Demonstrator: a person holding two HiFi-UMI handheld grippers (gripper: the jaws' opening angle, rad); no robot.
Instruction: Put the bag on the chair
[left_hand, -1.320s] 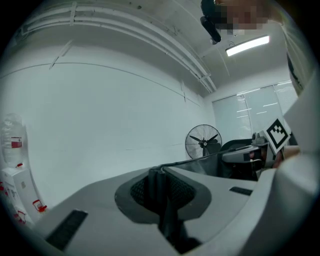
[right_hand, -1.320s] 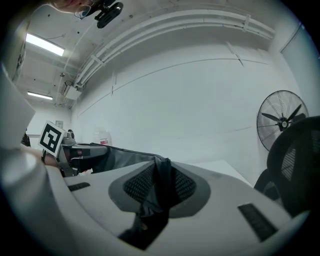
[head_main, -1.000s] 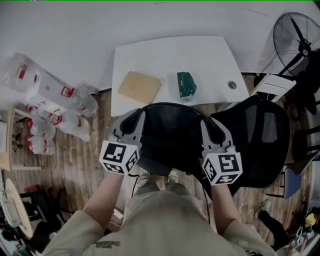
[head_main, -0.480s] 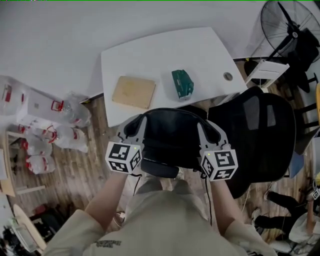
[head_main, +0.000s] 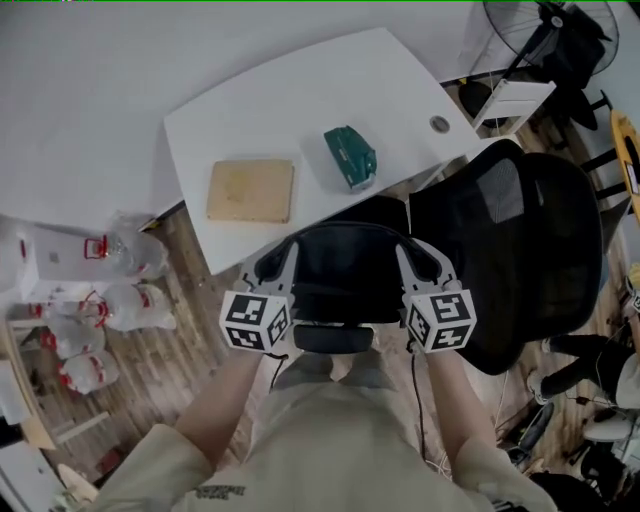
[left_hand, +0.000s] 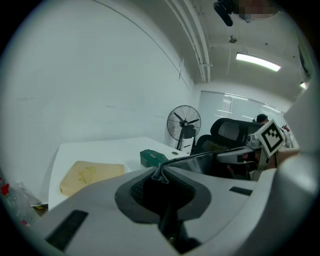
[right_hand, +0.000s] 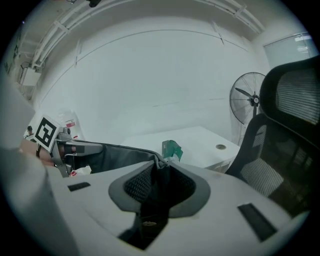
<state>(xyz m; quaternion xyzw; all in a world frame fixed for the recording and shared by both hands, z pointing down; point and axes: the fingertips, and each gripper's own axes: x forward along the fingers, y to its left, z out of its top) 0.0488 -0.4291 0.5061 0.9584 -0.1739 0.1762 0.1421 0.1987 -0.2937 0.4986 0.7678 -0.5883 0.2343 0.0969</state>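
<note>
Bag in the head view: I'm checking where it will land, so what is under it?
Past the near edge of the bag only the person's legs show. The bag covers what lies directly beneath; the chair stands to its right.

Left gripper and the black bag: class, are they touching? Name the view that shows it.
Touching. The left gripper view shows the left gripper with its jaws shut on the rim of the bag, fabric pinched between them.
</note>
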